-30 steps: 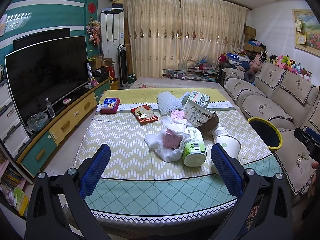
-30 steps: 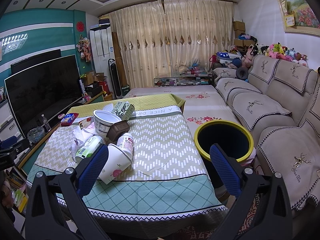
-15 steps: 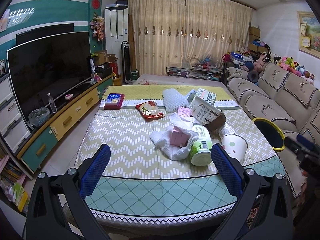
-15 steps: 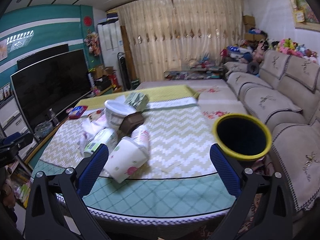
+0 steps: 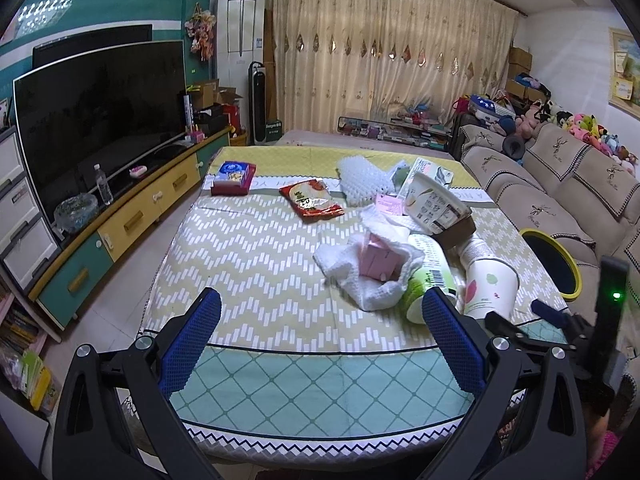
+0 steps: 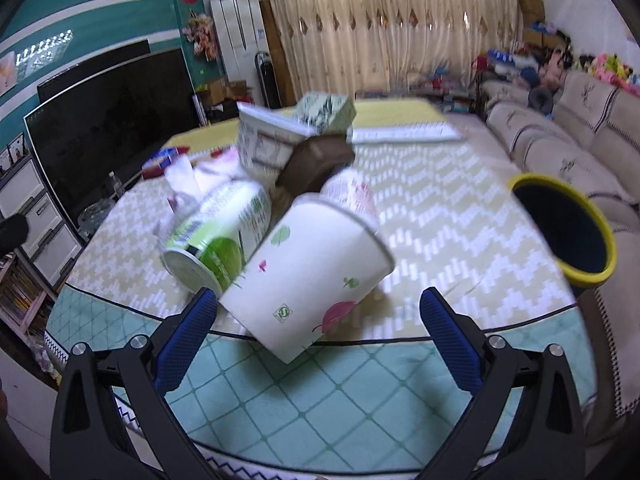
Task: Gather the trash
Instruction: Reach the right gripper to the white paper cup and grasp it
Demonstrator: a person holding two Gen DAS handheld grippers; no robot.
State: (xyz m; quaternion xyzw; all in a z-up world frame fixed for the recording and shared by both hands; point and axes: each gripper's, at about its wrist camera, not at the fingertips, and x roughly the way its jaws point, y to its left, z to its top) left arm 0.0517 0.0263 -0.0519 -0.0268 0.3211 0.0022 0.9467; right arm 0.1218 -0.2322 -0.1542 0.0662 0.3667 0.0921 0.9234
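A pile of trash lies on the patterned table (image 5: 256,248): a white paper cup (image 6: 308,276) on its side, a green-labelled tub (image 6: 216,240), a brown box (image 6: 316,164), a white instant-noodle bowl (image 5: 434,204), a white cloth around a pink carton (image 5: 376,260) and a red snack packet (image 5: 310,200). My right gripper (image 6: 320,320) is open, close in front of the paper cup. My left gripper (image 5: 320,328) is open and empty over the table's near edge. A black bin with a yellow rim (image 6: 568,228) stands to the right of the table.
A TV (image 5: 100,120) on a low cabinet runs along the left. A beige sofa (image 5: 560,200) lines the right, close behind the bin. A red-and-blue box (image 5: 234,178) and white foam wrap (image 5: 362,180) lie at the table's far end.
My right gripper has moved forward and left toward the paper cup, which now looms large between its fingers. My left gripper has drifted slightly closer to the table. Nothing has been picked up.
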